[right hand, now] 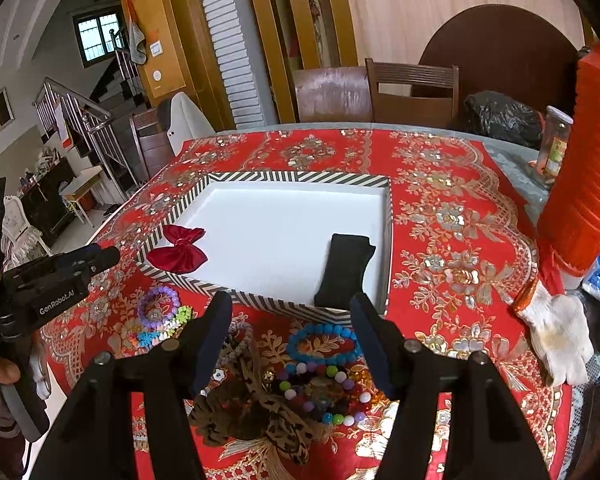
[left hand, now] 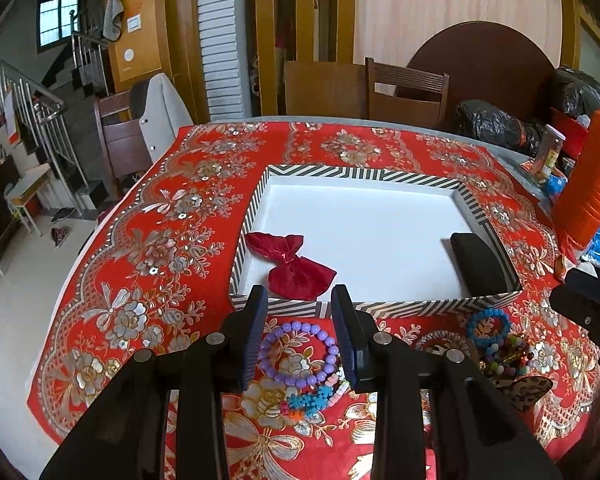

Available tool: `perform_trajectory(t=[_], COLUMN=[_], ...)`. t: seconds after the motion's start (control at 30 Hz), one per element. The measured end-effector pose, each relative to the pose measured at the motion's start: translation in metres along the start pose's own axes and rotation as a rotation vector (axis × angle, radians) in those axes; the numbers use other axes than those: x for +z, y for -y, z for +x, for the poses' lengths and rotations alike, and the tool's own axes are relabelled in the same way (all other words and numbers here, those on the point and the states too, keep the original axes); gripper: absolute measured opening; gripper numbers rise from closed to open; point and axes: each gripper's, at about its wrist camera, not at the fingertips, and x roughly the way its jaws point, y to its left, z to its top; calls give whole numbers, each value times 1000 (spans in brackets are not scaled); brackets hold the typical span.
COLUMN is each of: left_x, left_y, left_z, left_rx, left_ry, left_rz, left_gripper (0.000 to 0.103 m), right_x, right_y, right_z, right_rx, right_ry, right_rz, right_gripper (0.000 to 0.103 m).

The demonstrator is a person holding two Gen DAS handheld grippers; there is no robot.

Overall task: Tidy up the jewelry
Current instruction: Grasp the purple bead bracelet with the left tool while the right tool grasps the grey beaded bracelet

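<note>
A striped box with a white floor holds a red velvet pouch and a black case. In front of it on the red cloth lie a purple bead bracelet, a blue bead bracelet, a multicoloured bead bracelet and a leopard bow. My left gripper is open, its fingers either side of the purple bracelet, above it. My right gripper is open wide above the blue bracelet.
A white work glove lies at the right. An orange stack of cups, a jar and black bags crowd the right edge. Chairs stand behind the table. The cloth's left edge drops to the floor.
</note>
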Motion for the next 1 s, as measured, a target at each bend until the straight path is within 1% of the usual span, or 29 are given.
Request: perform_trajectory(t=[0.33,0.43,0.6,0.7,0.83,0.93,1.0], left_x=[-2,-1,3,-2,-14,-25,-31], left_y=[-2,-10,-36,-44,-49,-54,-57], left_z=[6,7,14,20,32,45,54], left_rx=[-2,-25,-80,-108,-98,-94,-89], left_ry=[-22,-37,-88,-124,-168,-215,-241], left_rz=[-6,-32,-132,-160,-162,-175,-182], left_gripper=[25,25,25,25,25,25,25], right_x=[-3,-3,-6,-7,-8,-10,-11], right_y=[3,3,3,3,2,0,-2], right_z=[5,7,11,14,17,23,29], right_rx=[9,9,30,41,82,104,140], right_ry=[-19,-22,-32,-41,-54,-82,-110], right_rz=[7,9,12,9,2,-4,-2], right_gripper=[65,65,65,65,65,64,62])
